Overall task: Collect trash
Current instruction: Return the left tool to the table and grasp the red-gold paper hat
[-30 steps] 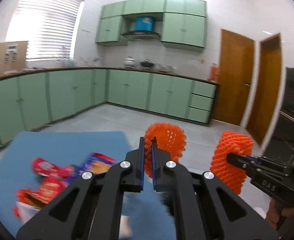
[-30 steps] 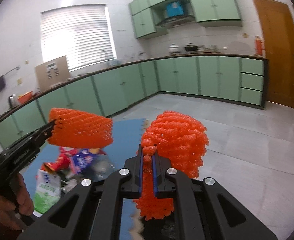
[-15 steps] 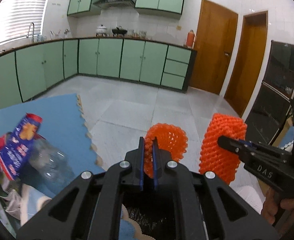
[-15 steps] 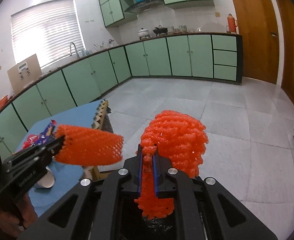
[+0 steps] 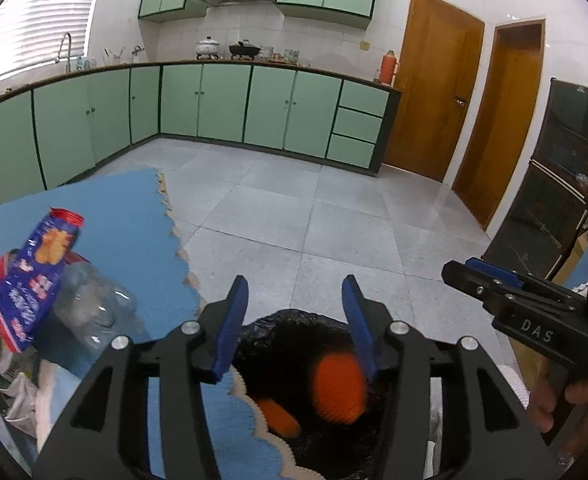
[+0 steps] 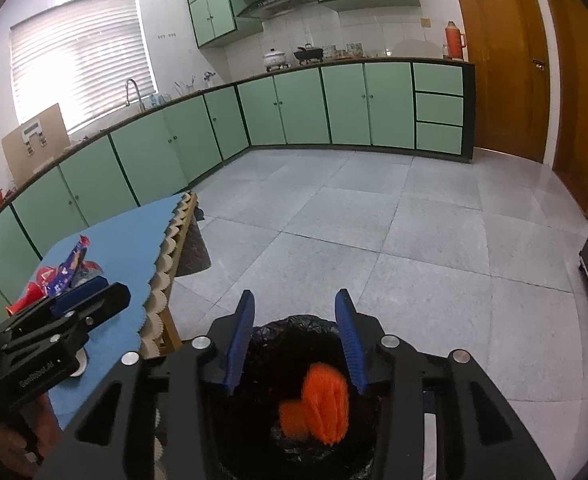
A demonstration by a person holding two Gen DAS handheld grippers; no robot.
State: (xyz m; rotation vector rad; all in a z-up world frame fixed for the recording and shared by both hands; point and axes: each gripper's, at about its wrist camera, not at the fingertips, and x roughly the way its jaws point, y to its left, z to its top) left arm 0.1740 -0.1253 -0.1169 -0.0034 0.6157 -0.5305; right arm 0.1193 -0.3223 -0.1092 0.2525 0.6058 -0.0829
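Two orange foam fruit nets (image 5: 336,388) (image 6: 322,404) are dropping, blurred, into a black bin bag (image 5: 270,326) (image 6: 290,326) beside the table. My left gripper (image 5: 294,304) hangs over the bag's mouth, its jaws opening with nothing between the blue pads. My right gripper (image 6: 296,316) is over the same bag, jaws also opening and holding nothing. Each view shows the other gripper from the side: the right gripper (image 5: 474,276) at the right edge, the left gripper (image 6: 102,294) at the lower left.
A blue-topped table (image 5: 126,208) (image 6: 134,240) with a scalloped edge lies to the left. On it are a blue snack packet (image 5: 34,272), a clear plastic bottle (image 5: 90,304) and red wrappers (image 6: 34,292). Grey tiled floor (image 6: 374,220), green cabinets and wooden doors lie beyond.
Both grippers came down over the black bag and opened. The orange nets they were holding have left the jaws and are falling into the bag.
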